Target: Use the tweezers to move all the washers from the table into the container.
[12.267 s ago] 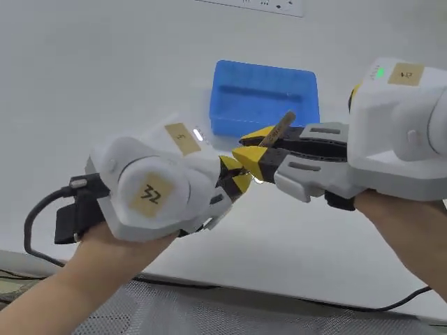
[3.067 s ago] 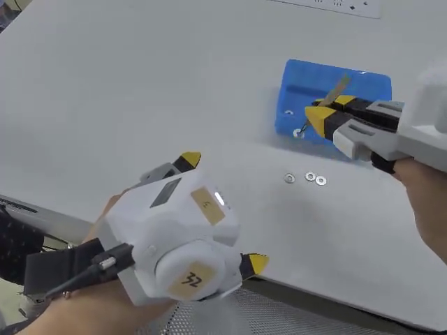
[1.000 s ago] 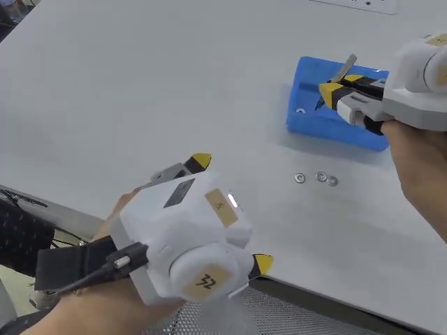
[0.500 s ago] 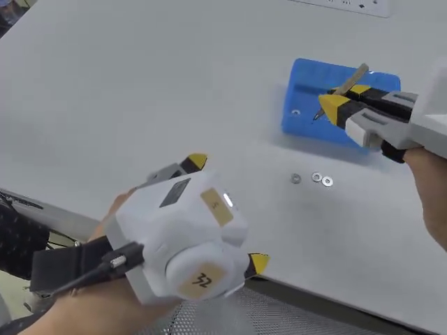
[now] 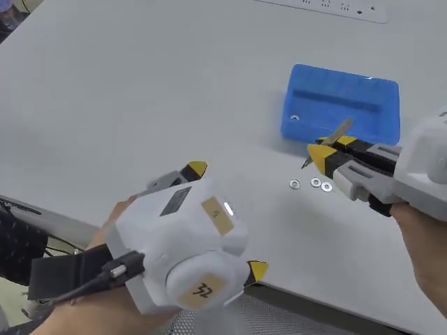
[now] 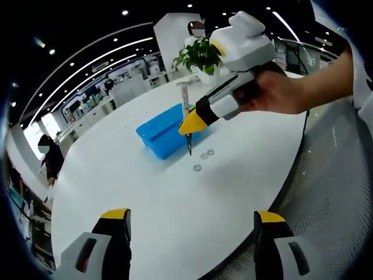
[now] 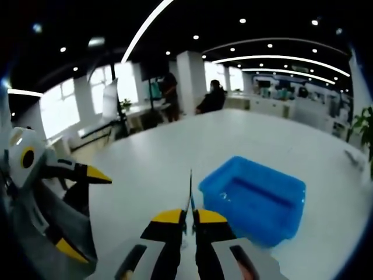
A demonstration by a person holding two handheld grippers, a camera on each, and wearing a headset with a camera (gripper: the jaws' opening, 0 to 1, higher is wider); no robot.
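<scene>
- Starting nearest: left claw (image 5: pixel 227 218) sits low at the near edge of the desk (image 5: pixel 140 84), jaws spread wide, nothing between them. In the left gripper view both yellow tips frame bare desk. Idle, by the look of it.
- Right claw (image 5: pixel 314 155) comes in from the right, further out over the desk, jaws pressed together on the tweezers (image 5: pixel 339 130). Handle end sticks up and back; the fine tips angle down and forward past the yellow jaws.
- In the right gripper view the tweezers (image 7: pixel 190 188) run straight ahead as a thin dark line between the closed jaws.
- Tweezer tips look empty, though they are too small to be sure. They hang just above the desk, near the row of washers and touching none that I can make out.
- Three washers (image 5: pixel 316 183) lie flat in a short row on the desk, just short of the container and close together. These are the ones left to move.
- Container (image 5: pixel 363 115), a shallow blue tray, lies beyond the row. One washer (image 5: pixel 294 118) shows inside, at its left end.
- Judgement: one in, three out, so roughly a quarter done; the next pick would be from the row.
- Farthest: a socket strip (image 5: pixel 321 5) along the desk's back edge.
</scene>
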